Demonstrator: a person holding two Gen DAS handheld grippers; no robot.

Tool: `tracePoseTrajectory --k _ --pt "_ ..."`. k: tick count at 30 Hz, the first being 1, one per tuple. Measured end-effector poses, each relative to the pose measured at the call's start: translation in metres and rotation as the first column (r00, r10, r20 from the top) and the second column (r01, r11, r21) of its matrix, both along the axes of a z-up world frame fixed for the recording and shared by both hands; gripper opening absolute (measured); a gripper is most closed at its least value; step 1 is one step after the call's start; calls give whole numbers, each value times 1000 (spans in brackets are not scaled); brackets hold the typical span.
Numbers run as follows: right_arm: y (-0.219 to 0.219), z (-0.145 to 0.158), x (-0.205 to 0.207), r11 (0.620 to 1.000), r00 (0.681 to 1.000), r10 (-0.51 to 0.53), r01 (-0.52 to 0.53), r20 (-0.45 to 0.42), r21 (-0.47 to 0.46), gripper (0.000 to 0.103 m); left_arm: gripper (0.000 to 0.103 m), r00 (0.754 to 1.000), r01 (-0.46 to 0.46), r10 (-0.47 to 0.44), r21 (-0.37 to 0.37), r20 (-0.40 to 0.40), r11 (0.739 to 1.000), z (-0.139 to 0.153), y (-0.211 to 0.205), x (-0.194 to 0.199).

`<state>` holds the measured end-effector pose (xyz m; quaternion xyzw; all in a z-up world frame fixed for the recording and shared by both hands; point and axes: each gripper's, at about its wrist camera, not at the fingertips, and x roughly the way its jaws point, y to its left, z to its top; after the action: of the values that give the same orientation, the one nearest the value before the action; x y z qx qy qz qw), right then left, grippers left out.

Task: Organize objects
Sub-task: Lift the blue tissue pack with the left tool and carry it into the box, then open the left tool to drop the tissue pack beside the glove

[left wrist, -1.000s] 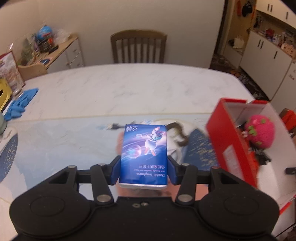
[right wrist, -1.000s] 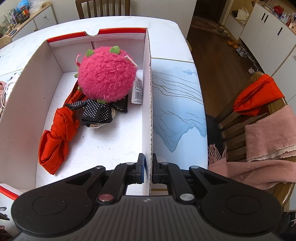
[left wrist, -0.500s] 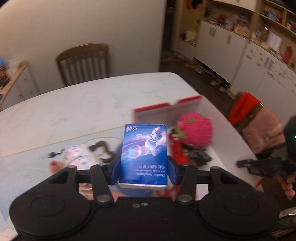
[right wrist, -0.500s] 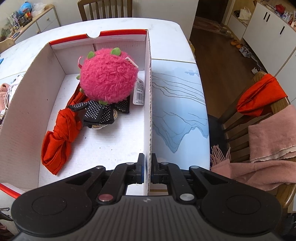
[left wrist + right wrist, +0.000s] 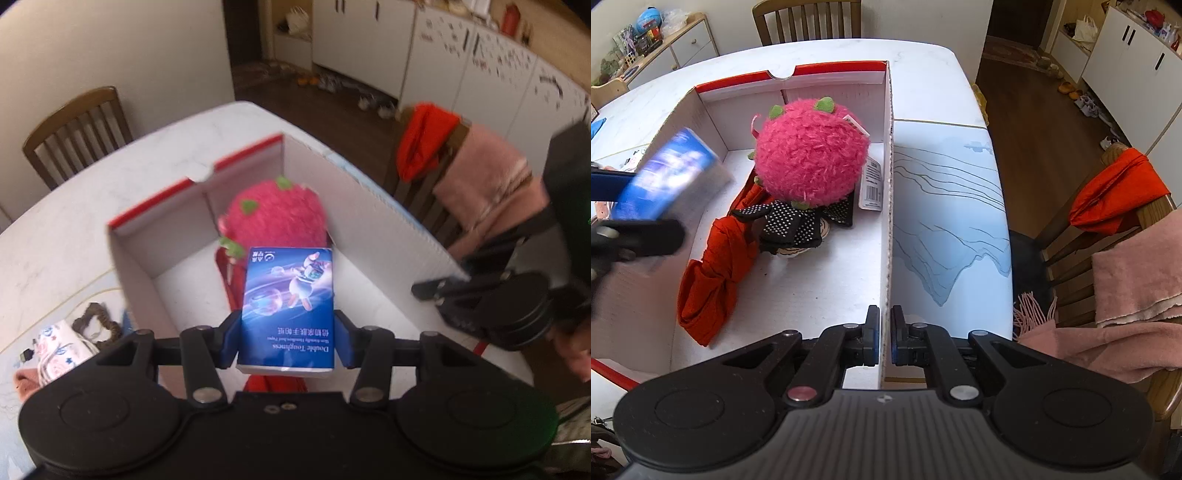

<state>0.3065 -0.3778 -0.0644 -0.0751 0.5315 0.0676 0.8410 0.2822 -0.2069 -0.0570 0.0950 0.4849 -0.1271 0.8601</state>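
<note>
My left gripper (image 5: 286,339) is shut on a blue tissue pack (image 5: 290,302), held above the open white box with red trim (image 5: 369,206). The pack (image 5: 665,173) and left gripper (image 5: 613,206) show blurred at the box's left wall in the right wrist view. Inside the box (image 5: 812,280) lie a pink plush strawberry (image 5: 810,162), an orange-red cloth (image 5: 713,266) and black dotted gloves (image 5: 790,225). My right gripper (image 5: 884,339) is shut on the box's right wall (image 5: 888,206) near its front corner.
A blue mat (image 5: 945,214) covers the table right of the box. Left of the box lie a patterned pouch (image 5: 59,343) and a brown hair tie (image 5: 98,319). Chairs stand behind the table (image 5: 74,129) and at its right, draped with red and pink cloths (image 5: 1126,229).
My left gripper has swung right with the tissue pack, from over the table mat to above the box. The right gripper has kept its grip on the box wall.
</note>
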Motion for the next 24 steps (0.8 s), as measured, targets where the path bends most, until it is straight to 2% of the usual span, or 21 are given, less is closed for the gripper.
tracePoseTrajectory --k 6,12,24 --pt "1 2 -1 1000 1000 17 -17 4 5 5 48 995 59 -58 9 -78 998 -27 -14 11" --pt "1 2 -2 1000 1000 29 -29 1 4 5 48 978 135 -134 -5 -161 991 -51 -27 17" --pt "0 0 -3 999 999 36 -36 -4 7 5 48 952 171 -156 37 -263 985 -80 -36 27"
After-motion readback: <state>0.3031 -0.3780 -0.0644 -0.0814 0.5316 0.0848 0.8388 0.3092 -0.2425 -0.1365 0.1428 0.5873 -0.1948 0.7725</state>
